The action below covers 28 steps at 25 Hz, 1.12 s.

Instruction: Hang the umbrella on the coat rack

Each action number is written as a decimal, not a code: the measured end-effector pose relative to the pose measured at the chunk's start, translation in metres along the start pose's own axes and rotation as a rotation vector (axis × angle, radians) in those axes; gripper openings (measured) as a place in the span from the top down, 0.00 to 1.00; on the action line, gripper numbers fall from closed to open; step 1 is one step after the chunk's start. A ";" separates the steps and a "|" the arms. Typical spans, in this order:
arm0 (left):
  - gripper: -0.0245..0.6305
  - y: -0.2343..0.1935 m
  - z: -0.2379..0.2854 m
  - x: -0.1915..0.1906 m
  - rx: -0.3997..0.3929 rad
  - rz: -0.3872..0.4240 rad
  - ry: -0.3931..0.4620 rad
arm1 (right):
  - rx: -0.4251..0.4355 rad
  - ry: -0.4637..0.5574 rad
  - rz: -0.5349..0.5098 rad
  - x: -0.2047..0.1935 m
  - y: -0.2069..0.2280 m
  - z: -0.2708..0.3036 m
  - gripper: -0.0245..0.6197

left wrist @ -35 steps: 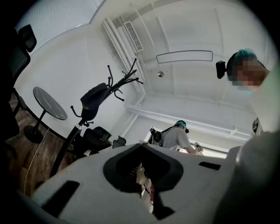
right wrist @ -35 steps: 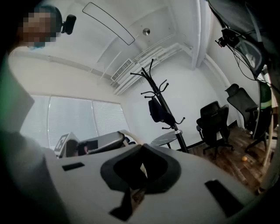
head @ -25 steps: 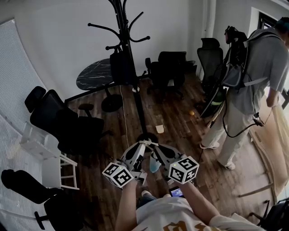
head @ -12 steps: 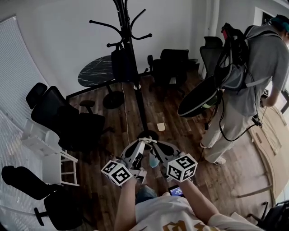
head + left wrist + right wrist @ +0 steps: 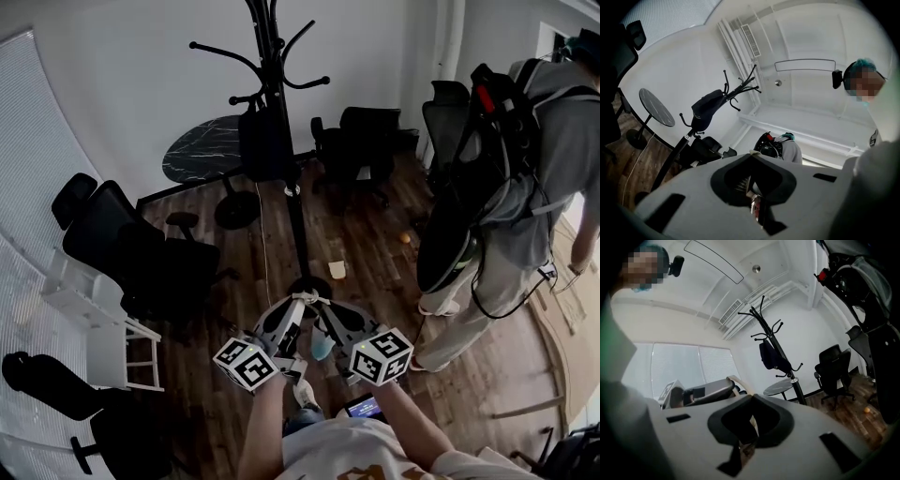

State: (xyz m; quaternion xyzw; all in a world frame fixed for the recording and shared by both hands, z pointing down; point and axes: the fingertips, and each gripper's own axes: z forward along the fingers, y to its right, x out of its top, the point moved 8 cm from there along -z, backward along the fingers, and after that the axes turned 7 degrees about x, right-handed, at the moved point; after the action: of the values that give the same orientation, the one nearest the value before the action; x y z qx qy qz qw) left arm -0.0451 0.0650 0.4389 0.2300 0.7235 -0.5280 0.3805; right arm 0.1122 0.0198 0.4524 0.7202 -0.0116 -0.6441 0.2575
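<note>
Left gripper (image 5: 296,302) and right gripper (image 5: 317,304), lower centre: jaws together, empty. Rack (image 5: 281,141), upper centre. Dark long shape, right, beside a person (image 5: 548,159): probably the umbrella (image 5: 450,234). Likely light, with soft canopy and stiff shaft; take it by the handle.

Coat rack standing, umbrella not on it

The black coat rack (image 5: 281,141) stands upright on the wooden floor near the white wall: a slim pole on a round foot, with curved hooks fanning out at the top and a dark bag (image 5: 265,142) hanging from a lower hook. What may be the umbrella (image 5: 448,239), a dark, pale-rimmed shape seen edge-on, hangs beside the standing person (image 5: 548,141) at the right, well apart from the rack.
</note>
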 end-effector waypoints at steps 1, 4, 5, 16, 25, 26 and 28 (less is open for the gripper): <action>0.93 -0.005 0.004 0.003 -0.005 -0.002 -0.003 | -0.005 0.003 0.002 0.001 0.003 0.006 0.94; 0.93 -0.025 0.016 0.011 -0.021 -0.010 -0.012 | -0.022 0.009 0.000 0.002 0.014 0.025 0.94; 0.93 -0.033 0.020 0.013 -0.026 -0.014 -0.016 | -0.028 0.010 0.002 0.001 0.017 0.032 0.95; 0.93 -0.105 0.074 0.055 -0.098 -0.019 -0.066 | -0.118 0.043 -0.024 0.012 0.053 0.111 0.94; 0.93 -0.152 0.107 0.080 -0.170 -0.014 -0.115 | -0.204 0.080 -0.050 0.015 0.068 0.160 0.94; 0.93 -0.155 0.109 0.080 -0.173 -0.017 -0.118 | -0.209 0.075 -0.049 0.014 0.068 0.163 0.94; 0.93 -0.162 0.114 0.082 -0.175 -0.024 -0.121 | -0.224 0.071 -0.051 0.014 0.071 0.169 0.95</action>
State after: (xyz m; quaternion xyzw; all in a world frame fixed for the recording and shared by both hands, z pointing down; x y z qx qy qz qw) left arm -0.1787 -0.1019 0.4522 0.1550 0.7453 -0.4800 0.4360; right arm -0.0210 -0.1063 0.4608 0.7093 0.0881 -0.6219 0.3200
